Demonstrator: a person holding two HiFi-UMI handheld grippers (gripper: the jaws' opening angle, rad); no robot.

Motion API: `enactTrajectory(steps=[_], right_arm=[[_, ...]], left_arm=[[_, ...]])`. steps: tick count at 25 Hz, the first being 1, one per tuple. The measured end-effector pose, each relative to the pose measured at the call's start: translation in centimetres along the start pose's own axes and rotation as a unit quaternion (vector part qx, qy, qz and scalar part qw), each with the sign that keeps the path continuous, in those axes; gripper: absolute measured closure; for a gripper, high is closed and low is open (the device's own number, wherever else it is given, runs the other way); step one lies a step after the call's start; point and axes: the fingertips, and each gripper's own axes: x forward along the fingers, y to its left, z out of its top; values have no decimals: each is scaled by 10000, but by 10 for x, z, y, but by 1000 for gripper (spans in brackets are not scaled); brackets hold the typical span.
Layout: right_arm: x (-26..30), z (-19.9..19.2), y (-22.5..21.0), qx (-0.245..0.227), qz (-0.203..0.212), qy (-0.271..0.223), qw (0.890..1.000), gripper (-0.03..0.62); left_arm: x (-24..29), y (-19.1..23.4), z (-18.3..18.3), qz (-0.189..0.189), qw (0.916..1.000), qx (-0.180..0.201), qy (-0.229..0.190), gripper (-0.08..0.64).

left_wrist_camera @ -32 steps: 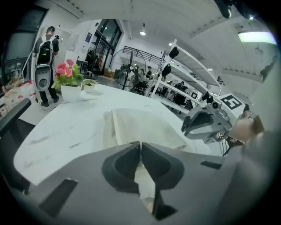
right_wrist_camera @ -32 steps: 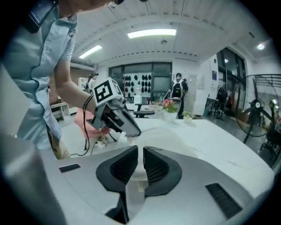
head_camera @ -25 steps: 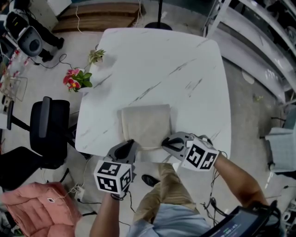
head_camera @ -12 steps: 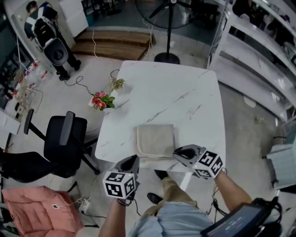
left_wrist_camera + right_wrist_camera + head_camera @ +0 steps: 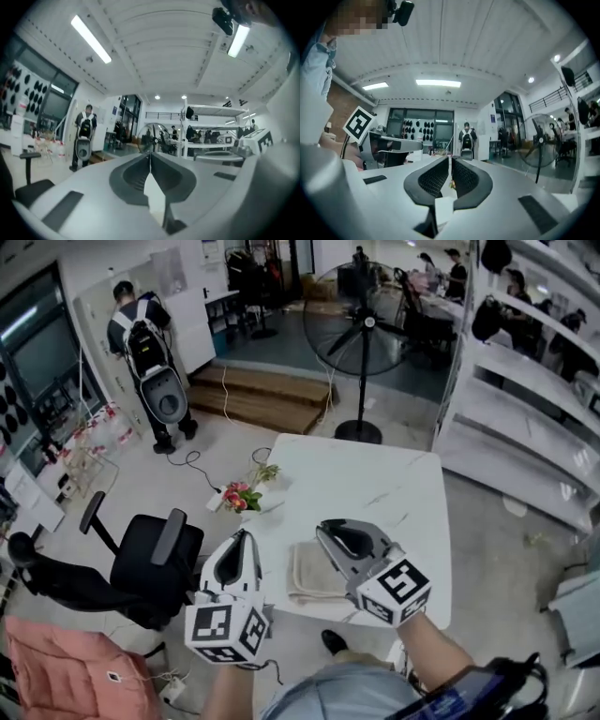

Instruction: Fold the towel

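White marble with thin grey veins makes the 1 square table (image 5: 375, 474), its corners rounded and its top smooth. Just left of it stands 1 black office chair (image 5: 155, 554) with a padded back. Beyond the table's far edge rises 1 pedestal fan (image 5: 361, 315), a round wire cage on a thin pole.

2 grey moulded plastic grippers are held level above the table's near edge, each carrying 1 cube of black-and-white square markers. The left gripper (image 5: 240, 536) has its ribbed jaws pressed together on nothing. The right gripper (image 5: 323, 529) has jaws that have just been opening, now a sliver apart, with nothing between them.

1 beige towel (image 5: 314, 573), soft and folded into a flat rectangle, lies on the table by the near edge, below and between the 2 grippers, touched by neither.

1 small spray of pink flowers (image 5: 242, 498) sits at the table's left edge.
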Motion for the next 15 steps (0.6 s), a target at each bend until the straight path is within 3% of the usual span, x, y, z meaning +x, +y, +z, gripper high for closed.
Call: enactTrajectory(steps=[2, 5, 10, 15], right_arm=[[7, 32, 2, -293, -203, -299, 9989, 577], [8, 57, -4, -585, -596, -460, 9954, 578], [11, 57, -8, -698, -807, -494, 9931, 578], [20, 42, -1, -718, -679, -331, 9946, 580]], left_arm=[[-6, 4, 37, 279, 9977, 446, -431, 549], [-14, 2, 70, 466, 9937, 772, -669, 551], [-13, -1, 71, 481, 9933, 820, -650, 551], [-10, 5, 60, 567, 9945, 730, -488, 552]])
